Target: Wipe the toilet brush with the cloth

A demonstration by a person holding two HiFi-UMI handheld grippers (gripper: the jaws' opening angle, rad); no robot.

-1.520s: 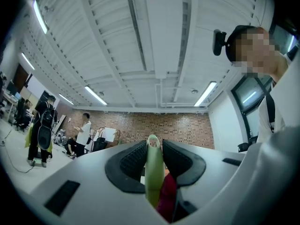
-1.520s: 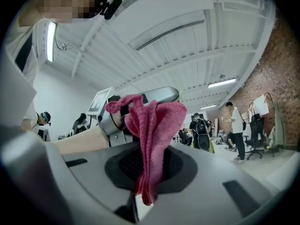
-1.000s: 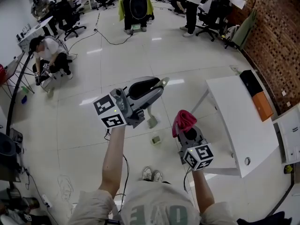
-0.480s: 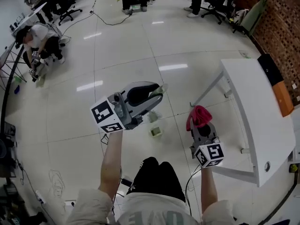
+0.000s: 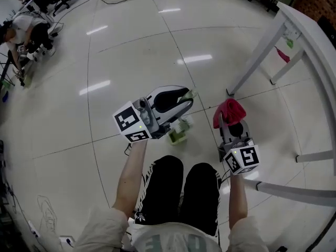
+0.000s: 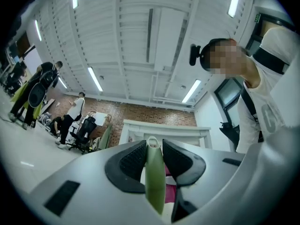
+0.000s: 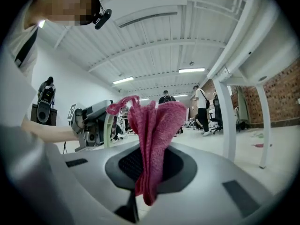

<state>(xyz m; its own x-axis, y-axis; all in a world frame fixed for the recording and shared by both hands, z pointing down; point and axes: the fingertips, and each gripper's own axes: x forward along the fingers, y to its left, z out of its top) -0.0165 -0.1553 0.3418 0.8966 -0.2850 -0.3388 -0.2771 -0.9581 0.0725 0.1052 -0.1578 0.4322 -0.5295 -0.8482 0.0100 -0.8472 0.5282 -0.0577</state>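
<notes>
Over the glossy tiled floor [image 5: 131,62] — left jaws clamp brush [image 6: 153,177], right jaws cloth [image 5: 229,112].

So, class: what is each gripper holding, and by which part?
The left gripper clamps the toilet brush by the top end of its green handle. The right gripper pinches the pink cloth by a bunched fold.

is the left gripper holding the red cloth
No, the left gripper is shut on the green toilet brush handle; the cloth is pinched in the right gripper.
</notes>
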